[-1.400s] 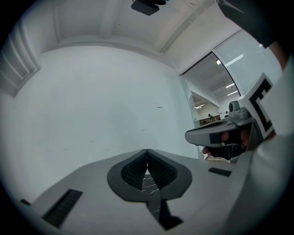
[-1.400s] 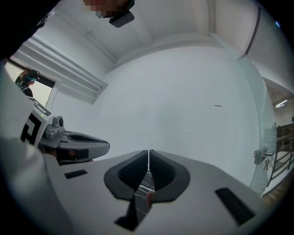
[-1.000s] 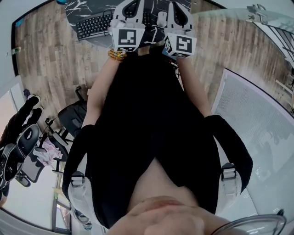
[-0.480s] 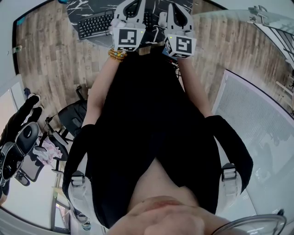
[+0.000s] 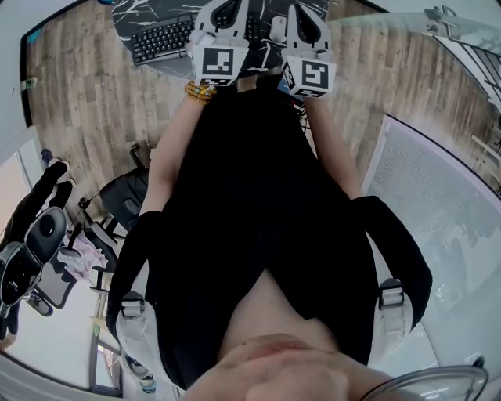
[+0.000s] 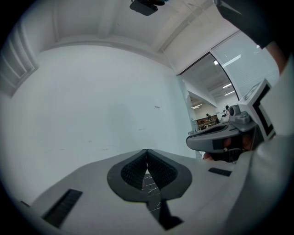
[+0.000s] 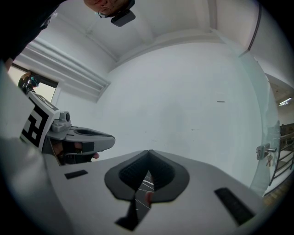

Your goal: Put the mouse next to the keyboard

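Mouse (image 5: 276,30) lies between left gripper (image 5: 225,16) and right gripper (image 5: 302,22).

No legible text, brand or no. in any view. Nearest thing to signs: black-and-white square code markers, 1 on the white cube (image 5: 218,66) of the left gripper (image 6: 147,152), 1 on the white cube (image 5: 311,76) of the right gripper (image 7: 149,153); patterns only, no letters. Black computer keyboard (image 5: 160,41): key legends too small to read.
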Available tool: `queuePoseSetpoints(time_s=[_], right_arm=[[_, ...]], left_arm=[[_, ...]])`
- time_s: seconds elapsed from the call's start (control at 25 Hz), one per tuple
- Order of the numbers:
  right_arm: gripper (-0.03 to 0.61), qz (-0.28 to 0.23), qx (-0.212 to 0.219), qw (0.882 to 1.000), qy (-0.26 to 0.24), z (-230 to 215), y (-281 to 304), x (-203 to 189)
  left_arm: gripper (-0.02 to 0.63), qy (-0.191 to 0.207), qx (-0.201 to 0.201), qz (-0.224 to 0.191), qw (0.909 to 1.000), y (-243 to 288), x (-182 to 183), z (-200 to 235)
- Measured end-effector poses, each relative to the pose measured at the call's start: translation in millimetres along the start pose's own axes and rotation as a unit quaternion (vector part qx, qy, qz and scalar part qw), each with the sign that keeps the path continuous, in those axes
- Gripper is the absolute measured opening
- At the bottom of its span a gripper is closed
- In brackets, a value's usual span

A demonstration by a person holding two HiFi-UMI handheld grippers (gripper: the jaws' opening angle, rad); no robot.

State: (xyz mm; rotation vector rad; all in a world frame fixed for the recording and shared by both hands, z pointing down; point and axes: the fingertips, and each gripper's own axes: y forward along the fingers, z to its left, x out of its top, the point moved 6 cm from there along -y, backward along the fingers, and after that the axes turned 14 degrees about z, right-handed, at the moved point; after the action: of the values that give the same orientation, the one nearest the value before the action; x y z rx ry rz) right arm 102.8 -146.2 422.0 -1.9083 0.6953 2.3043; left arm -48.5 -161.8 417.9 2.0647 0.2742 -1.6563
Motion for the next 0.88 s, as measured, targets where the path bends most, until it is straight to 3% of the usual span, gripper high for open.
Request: queuePoseSetpoints(time_s=[0.88], right_arm=[[0.026,0.029,-0.010,0.999,0.013,-11.6,3.7,-15.2]], left_arm=[[0.014,0.001,-0.004,0.003,1.0000,1.2,-1.3,-3.5]])
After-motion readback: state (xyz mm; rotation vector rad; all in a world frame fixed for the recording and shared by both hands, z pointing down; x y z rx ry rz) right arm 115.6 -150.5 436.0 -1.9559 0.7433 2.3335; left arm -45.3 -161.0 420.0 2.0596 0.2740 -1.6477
